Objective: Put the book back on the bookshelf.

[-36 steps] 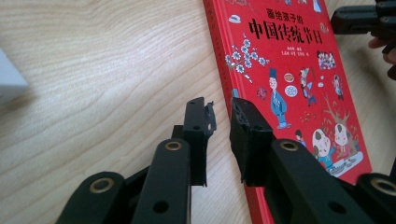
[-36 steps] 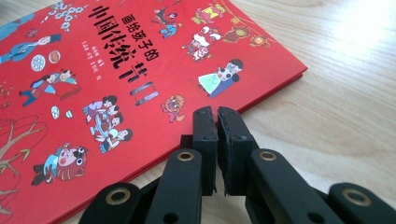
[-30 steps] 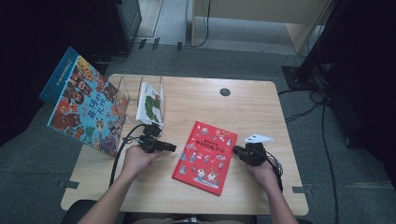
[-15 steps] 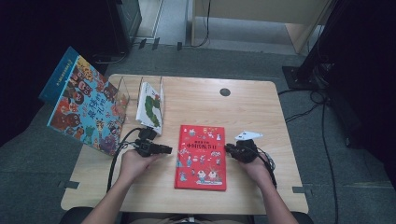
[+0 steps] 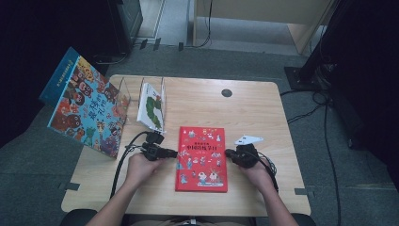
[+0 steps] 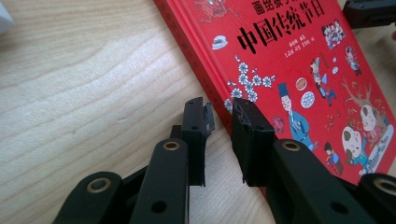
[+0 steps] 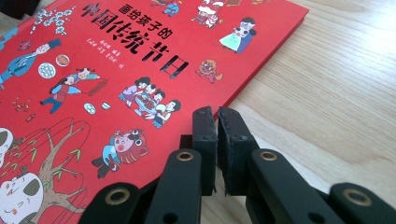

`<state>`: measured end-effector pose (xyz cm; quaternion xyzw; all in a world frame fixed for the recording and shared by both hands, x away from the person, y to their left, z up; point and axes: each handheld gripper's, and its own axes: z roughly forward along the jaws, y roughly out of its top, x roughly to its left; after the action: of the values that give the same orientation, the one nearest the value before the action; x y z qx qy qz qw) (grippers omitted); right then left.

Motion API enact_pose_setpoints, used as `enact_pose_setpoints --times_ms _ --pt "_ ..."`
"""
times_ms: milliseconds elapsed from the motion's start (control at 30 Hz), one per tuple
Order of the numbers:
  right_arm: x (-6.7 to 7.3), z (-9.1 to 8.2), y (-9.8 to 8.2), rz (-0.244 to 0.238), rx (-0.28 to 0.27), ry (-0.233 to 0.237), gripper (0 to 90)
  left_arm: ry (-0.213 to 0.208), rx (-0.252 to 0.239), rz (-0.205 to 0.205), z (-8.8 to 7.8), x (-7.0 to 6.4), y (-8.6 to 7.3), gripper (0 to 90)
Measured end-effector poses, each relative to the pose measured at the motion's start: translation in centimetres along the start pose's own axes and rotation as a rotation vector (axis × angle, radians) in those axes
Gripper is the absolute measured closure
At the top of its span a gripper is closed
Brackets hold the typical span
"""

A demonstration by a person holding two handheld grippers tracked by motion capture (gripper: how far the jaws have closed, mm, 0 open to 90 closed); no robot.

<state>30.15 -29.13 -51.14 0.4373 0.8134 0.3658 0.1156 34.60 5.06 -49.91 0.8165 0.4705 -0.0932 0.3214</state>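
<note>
Far left there's a big colourful picture book [image 5: 84,110] leaning tilted off the table's [image 5: 254,108] edge, its upper corner running into the dark, so I can't read the spine. Next to it sits a clear stand [image 5: 123,94] with a white book [image 5: 151,107] propped in it; the dividers are hard to make out against the wood.

Then the left gripper [image 5: 175,153], held level, tips at the left edge of the red book [image 5: 202,157]. In the left gripper view [image 6: 219,114] its jaws stand a narrow gap apart, right by the book's spine edge, with nothing pinched between them. They have just been closing a bit. Whether the tips touch the cover I can't tell.

The red book lies flat, front and centre on the table, square to the person, between both grippers.

On the right, the right gripper [image 5: 229,153] points at the book's right edge. In the right gripper view [image 7: 215,116] its jaws are pressed nearly together, empty, just beside the book's corner, having just been closing. Its cable trails under the hand, mostly hidden.
</note>
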Motion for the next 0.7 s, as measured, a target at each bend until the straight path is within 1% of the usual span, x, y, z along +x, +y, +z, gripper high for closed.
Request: enact_pose_setpoints --times_ms 100,200,233,300,367,433,467,500,533,567,600,633,700 --pt "0.2 0.2 0.1 0.007 -0.004 0.001 86.4 0.002 -0.005 -0.011 0.0 0.1 0.0 77.0" --pt "0.2 0.3 0.1 0.007 -0.005 0.007 89.7 0.001 -0.011 -0.019 -0.1 0.3 0.0 76.8" --pt "0.2 0.4 0.2 0.013 -0.009 0.011 90.0 0.002 -0.013 -0.021 -0.1 0.3 0.0 76.8" --pt "0.3 0.5 0.3 0.008 -0.009 0.003 90.0 0.002 -0.019 -0.025 -0.2 0.3 0.0 77.5" --pt "0.3 0.7 0.4 0.016 -0.018 0.005 90.0 0.004 -0.027 -0.026 -0.3 0.4 0.1 78.0" --pt "0.3 0.8 0.5 0.023 -0.020 0.003 90.0 0.002 -0.038 -0.039 -0.3 0.5 0.2 78.2" --pt "0.3 1.0 0.5 0.020 -0.021 -0.003 90.0 0.000 -0.043 -0.041 -0.4 0.6 0.2 78.3" --pt "0.3 1.0 0.5 0.020 -0.022 -0.004 90.0 -0.020 -0.045 -0.047 -0.3 0.7 0.3 78.1" --pt "0.3 1.2 0.6 0.019 -0.027 0.001 90.0 -0.016 -0.051 -0.048 -0.1 0.6 0.3 76.4" --pt "0.3 1.3 0.7 0.016 -0.029 0.000 90.0 0.008 -0.058 -0.036 -0.1 0.4 0.4 76.7" --pt "0.3 1.4 0.8 0.006 -0.029 -0.007 90.0 0.017 -0.053 -0.025 -0.1 0.3 0.5 76.6" --pt "0.3 1.4 0.9 -0.006 -0.026 -0.004 90.0 0.015 -0.051 -0.033 -0.1 0.3 0.6 75.7" --pt "0.3 1.4 0.9 -0.003 -0.027 -0.008 90.0 0.014 -0.057 -0.029 -0.1 0.5 0.5 76.3"
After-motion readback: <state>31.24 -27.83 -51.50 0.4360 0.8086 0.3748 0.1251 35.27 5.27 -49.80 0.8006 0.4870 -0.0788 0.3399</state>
